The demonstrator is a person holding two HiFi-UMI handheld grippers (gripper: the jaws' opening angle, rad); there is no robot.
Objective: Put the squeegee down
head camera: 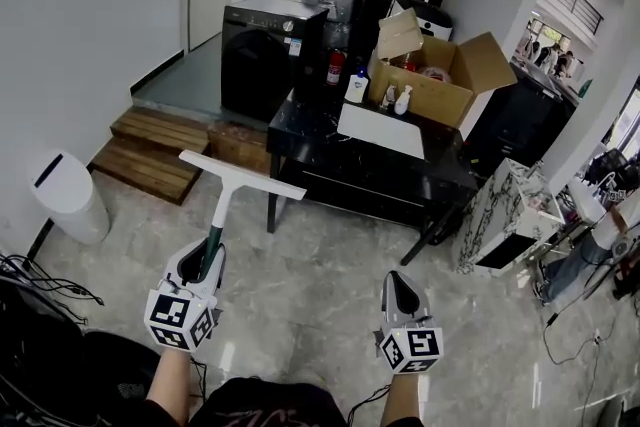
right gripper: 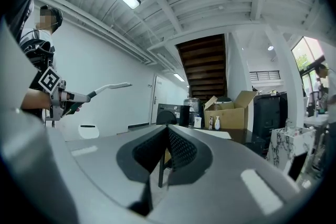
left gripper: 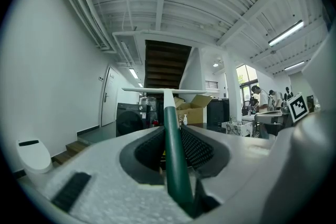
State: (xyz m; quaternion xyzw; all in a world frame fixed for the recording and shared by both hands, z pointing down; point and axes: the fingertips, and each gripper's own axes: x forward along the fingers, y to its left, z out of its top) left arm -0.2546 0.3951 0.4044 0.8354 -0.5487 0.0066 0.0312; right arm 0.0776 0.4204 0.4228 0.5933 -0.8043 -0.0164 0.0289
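The left gripper [head camera: 207,260] was clamped on the green handle of the squeegee [head camera: 243,176], which was held level above the floor, its white blade at the far end, short of the black table [head camera: 445,170]. The right gripper [head camera: 401,287] was closed on nothing. I judged the squeegee was in mid-carry; next it needed a surface, then a release.

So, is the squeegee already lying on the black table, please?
No, the left gripper holds the squeegee by its green handle, off the black table.
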